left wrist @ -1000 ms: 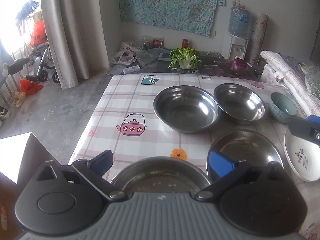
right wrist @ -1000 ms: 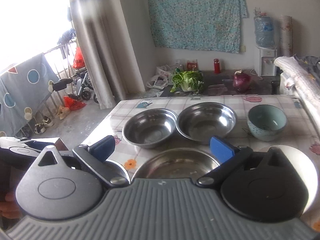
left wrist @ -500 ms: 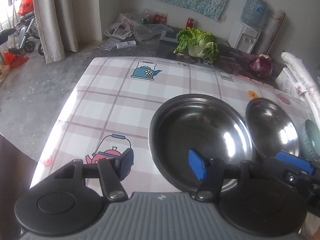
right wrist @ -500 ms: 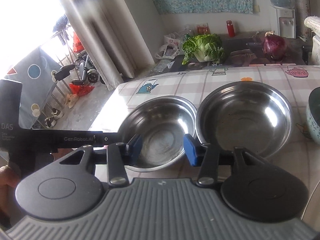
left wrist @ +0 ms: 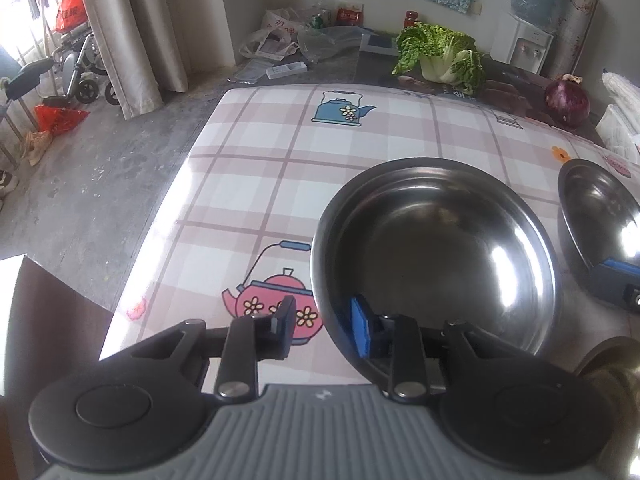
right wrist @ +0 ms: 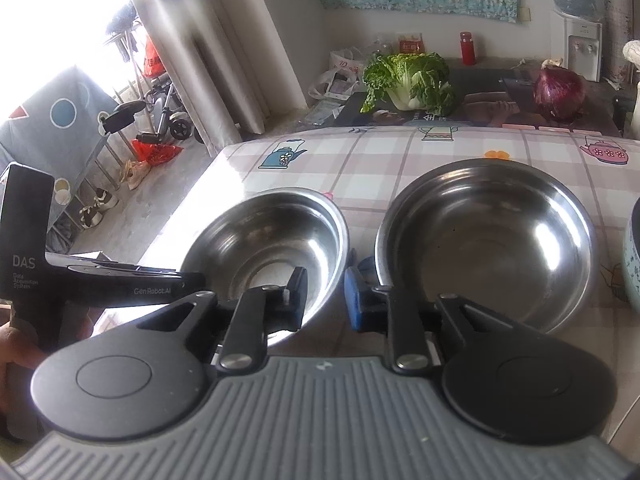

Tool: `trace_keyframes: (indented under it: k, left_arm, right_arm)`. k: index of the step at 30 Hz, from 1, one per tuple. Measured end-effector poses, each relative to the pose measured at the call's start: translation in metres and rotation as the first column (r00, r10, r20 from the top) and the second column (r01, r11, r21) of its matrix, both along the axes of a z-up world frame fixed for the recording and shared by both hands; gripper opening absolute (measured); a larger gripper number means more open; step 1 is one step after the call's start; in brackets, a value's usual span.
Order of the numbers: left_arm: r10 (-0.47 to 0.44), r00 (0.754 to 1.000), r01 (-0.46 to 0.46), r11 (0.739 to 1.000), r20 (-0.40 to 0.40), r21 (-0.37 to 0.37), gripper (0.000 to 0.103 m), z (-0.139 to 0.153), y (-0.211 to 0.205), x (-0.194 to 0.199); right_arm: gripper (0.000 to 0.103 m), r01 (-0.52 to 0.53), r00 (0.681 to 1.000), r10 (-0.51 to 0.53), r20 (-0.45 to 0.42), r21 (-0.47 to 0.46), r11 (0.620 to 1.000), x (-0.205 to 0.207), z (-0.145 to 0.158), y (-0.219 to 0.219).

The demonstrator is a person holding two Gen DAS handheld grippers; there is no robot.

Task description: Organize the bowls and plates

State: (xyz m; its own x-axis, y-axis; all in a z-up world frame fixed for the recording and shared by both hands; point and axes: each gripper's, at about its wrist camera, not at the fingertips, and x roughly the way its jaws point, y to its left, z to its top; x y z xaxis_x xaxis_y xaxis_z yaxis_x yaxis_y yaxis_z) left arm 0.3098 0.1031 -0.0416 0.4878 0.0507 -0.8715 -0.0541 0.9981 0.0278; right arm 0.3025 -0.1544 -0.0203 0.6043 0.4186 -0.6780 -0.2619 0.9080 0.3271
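Observation:
Two steel bowls stand side by side on the checked tablecloth (left wrist: 280, 168). My left gripper (left wrist: 323, 326) straddles the near left rim of the larger bowl (left wrist: 432, 260). Its black finger is outside over the pink teapot print and its blue pad is inside; the jaws are closing, with cloth still showing beside the rim. My right gripper (right wrist: 326, 296) hangs at the gap between that bowl (right wrist: 264, 244) and the second bowl (right wrist: 488, 240). Its jaws are closing too, with the left bowl's right rim showing between the fingers and not pressed.
A pale blue ceramic bowl (right wrist: 634, 256) sits at the right edge. Beyond the table lie a cabbage (right wrist: 408, 76) and a purple onion (right wrist: 560, 92). The table's left edge drops to a concrete floor. A hand holds the left gripper's black housing (right wrist: 100, 284).
Both grippers have come forward and down to the two far steel bowls. Their jaws have narrowed from wide open. The nearer bowls and the plate have dropped out of view.

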Motion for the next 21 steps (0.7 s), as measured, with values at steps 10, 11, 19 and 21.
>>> trace_keyframes:
  k: [10, 11, 19, 21]
  left_arm:
    - [-0.022, 1.0, 0.022, 1.0, -0.02, -0.017, 0.037, -0.004, 0.004, 0.003]
    - [-0.022, 1.0, 0.021, 1.0, -0.021, -0.016, 0.037, -0.006, 0.003, 0.005]
    - [-0.003, 1.0, 0.003, 1.0, -0.019, 0.006, 0.021, -0.005, 0.007, 0.003]
    - [-0.004, 1.0, 0.004, 1.0, -0.028, 0.001, 0.021, -0.005, 0.01, 0.004]
  right_arm:
    - [0.022, -0.045, 0.999, 0.043, -0.026, -0.091, 0.995, 0.031, -0.008, 0.031]
    - [0.022, -0.046, 0.999, 0.043, -0.031, -0.102, 0.994, 0.034, -0.011, 0.033]
    - [0.012, -0.085, 0.995, 0.079, -0.053, -0.118, 0.989, 0.036, -0.021, 0.043]
    - [0.012, -0.1, 0.994, 0.095, -0.052, -0.109, 0.989, 0.033, -0.02, 0.043]
